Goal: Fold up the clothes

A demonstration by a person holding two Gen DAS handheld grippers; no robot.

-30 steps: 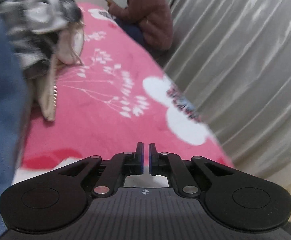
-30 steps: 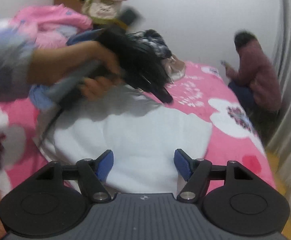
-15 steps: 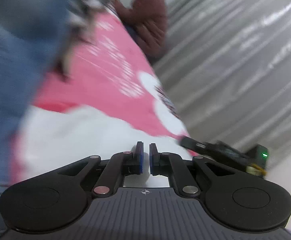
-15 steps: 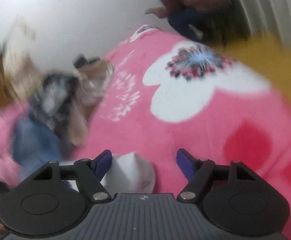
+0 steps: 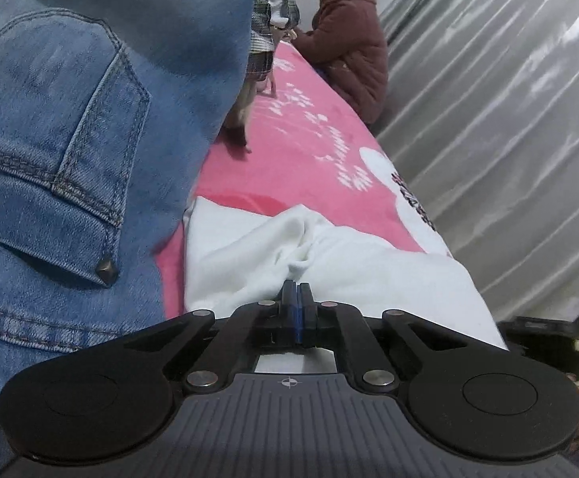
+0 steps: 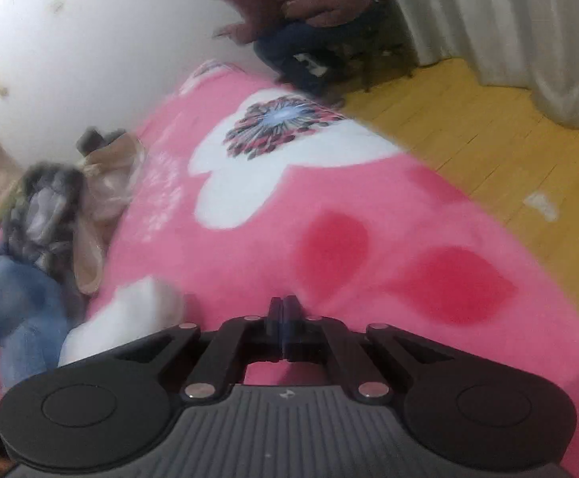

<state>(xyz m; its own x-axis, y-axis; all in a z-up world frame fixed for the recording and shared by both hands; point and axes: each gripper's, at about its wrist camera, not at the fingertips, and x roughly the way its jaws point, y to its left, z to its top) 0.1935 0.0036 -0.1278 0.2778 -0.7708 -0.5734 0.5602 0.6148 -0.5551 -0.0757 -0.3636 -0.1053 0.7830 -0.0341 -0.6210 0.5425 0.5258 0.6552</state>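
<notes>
While both claws hang low over the pink blanket (image 6: 273,239), each has its fingers pressed together. Left gripper (image 5: 297,292): fingers closed at a bunched fold of the white garment (image 5: 329,263); fabric puckers right at the tips, so it looks pinched, though the contact itself is hidden behind the fingertips. Right gripper (image 6: 283,310): narrow, fingers meeting, tips over bare blanket; whether any cloth is caught there I cannot tell. White garment lies rumpled on the blanket near the bed's edge, its corner (image 6: 130,310) showing left of the right gripper. Blue jeans (image 5: 70,159) close on the left, a heap of other clothes (image 6: 50,207) beyond. Person in a maroon jacket (image 5: 349,40) sits at the far end, beside grey curtains (image 5: 508,119). Wooden floor (image 6: 488,151) alongside.
</notes>
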